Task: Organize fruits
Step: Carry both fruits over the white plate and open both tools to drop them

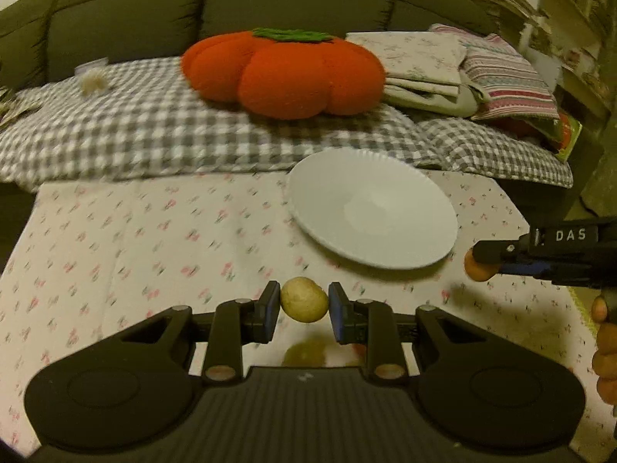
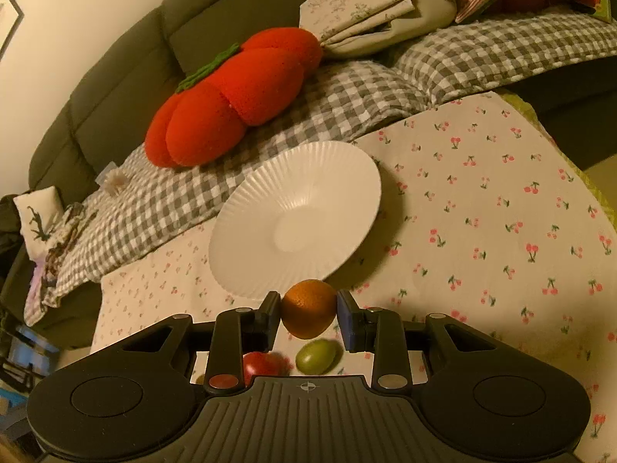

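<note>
Above the worktop (image 2: 482,212), the left gripper (image 1: 304,305) squeezes a small tan fruit (image 1: 304,299). The right gripper (image 2: 308,310) squeezes an orange (image 2: 308,308) near the white plate (image 2: 270,193). A green fruit (image 2: 316,355) and red fruit (image 2: 264,364) lie below.

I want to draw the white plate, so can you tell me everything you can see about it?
The white plate is round and wide, with fine ridges fanning out across its broad rim and a smooth, shallow dip in the middle. It looks like glossy ceramic. Nothing lies in it. It sits on the cherry-print cloth, close to the checked blanket. Neither gripper touches it; in the right wrist view the orange is held just in front of its near edge.
</note>
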The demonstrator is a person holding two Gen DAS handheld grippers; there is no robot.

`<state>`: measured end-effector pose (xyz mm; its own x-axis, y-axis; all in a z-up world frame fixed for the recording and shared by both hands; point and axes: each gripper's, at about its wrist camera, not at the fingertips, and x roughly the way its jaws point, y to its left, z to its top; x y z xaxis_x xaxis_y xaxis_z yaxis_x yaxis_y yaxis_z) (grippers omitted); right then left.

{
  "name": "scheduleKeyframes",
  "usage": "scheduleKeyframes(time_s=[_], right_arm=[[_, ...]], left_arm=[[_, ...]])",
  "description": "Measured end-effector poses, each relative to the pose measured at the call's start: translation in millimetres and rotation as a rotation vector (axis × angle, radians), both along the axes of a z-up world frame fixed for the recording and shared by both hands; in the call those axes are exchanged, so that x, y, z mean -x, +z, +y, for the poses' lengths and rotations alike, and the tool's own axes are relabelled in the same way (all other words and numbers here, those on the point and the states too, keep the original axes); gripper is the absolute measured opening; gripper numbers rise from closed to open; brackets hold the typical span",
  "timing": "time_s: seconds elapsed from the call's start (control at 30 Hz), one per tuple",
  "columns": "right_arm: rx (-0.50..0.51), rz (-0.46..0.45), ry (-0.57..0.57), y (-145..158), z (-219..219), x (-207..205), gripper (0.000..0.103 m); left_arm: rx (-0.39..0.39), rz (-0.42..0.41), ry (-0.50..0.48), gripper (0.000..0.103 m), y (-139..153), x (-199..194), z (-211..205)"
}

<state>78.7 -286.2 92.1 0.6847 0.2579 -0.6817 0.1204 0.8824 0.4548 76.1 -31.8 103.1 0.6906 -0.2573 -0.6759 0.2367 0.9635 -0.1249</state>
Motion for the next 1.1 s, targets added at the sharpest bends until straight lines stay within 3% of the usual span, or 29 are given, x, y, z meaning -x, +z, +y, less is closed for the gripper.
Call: scheduleKeyframes(time_s=[0.13,0.53,1.1], right_arm=[[0.017,-0.007,0.016,1.1,0.0,-15.3,0.031],[0.084,-0.034,0.067,-10.8,12.9,-51.3,0.031],[0.163,-0.037,0.130,-30.5,28.0,-72.2,0.033]], left_arm=[[0.020,-0.029,-0.044,0.025,-2.1,-17.6,-19.7],[-0.016,-0.074,-0.132,0.025,-30.2,-64.5,-59.6],[-0.072,-0.078,-0.180,0.027,-56.0,-78.4,-74.4]])
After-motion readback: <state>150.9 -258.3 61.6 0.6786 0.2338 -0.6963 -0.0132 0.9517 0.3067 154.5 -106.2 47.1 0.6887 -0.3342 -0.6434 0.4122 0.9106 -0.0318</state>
